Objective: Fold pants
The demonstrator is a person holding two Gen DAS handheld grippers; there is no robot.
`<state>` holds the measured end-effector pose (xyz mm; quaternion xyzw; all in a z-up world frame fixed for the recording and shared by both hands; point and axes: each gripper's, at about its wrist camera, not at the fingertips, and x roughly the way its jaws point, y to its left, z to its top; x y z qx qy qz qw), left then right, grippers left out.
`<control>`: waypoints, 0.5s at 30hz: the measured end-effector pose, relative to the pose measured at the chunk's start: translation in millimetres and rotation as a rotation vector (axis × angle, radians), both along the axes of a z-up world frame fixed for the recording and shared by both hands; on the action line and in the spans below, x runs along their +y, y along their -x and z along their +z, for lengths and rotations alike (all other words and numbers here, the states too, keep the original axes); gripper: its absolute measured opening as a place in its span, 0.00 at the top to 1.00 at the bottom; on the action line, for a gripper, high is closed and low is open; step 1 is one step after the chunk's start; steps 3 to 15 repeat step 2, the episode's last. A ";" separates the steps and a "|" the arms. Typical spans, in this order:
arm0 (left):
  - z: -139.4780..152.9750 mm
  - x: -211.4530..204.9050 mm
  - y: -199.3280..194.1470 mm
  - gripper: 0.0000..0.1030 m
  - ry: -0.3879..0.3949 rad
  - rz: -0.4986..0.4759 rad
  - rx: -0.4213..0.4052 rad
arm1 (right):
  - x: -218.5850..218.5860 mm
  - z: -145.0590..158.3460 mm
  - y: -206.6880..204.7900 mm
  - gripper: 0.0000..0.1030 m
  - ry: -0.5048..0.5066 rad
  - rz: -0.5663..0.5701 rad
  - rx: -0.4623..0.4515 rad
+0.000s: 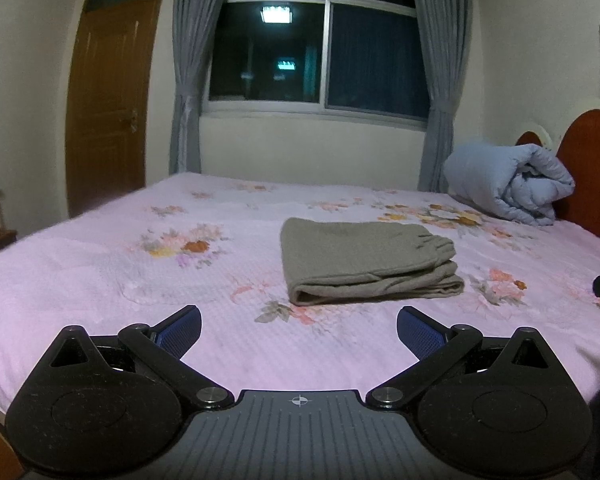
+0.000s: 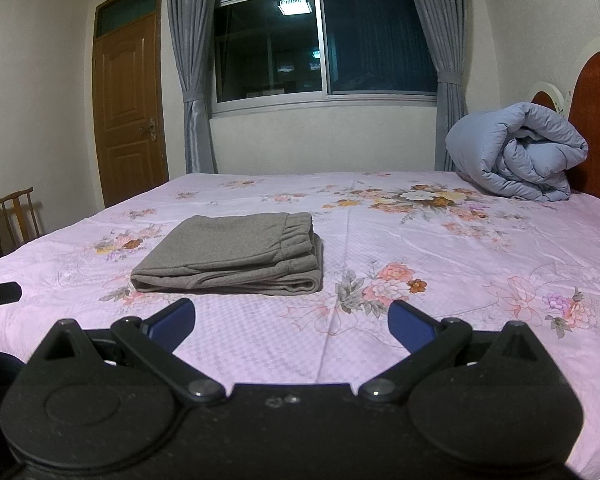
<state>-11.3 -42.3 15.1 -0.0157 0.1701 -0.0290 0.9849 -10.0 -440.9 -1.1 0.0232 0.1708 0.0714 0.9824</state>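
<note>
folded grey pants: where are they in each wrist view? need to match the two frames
Left wrist: the folded pants lie right of centre on the bed, beyond the open left gripper.
Right wrist: left of centre, beyond the open right gripper.
Shared landmark: rolled blue duvet by the headboard.

A rolled blue quilt (image 2: 516, 152) lies on the floral pink bedsheet (image 2: 440, 248) beside the red headboard (image 2: 598, 120).

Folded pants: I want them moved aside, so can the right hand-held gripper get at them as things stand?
Probably yes. The right hand-held gripper is open, and only bare bedsheet lies between it and the folded pants.
</note>
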 end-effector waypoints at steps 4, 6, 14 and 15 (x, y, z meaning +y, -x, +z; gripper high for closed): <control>-1.0 0.3 -1.3 0.00 -0.001 0.008 0.011 | 0.0 0.0 0.0 0.06 0.001 0.000 0.000; -1.0 0.3 -1.3 0.00 -0.001 0.008 0.011 | 0.0 0.0 0.0 0.06 0.001 0.000 0.000; -1.0 0.3 -1.3 0.00 -0.001 0.008 0.011 | 0.0 0.0 0.0 0.06 0.001 0.000 0.000; -1.0 0.3 -1.3 0.00 -0.001 0.008 0.011 | 0.0 0.0 0.0 0.06 0.001 0.000 0.000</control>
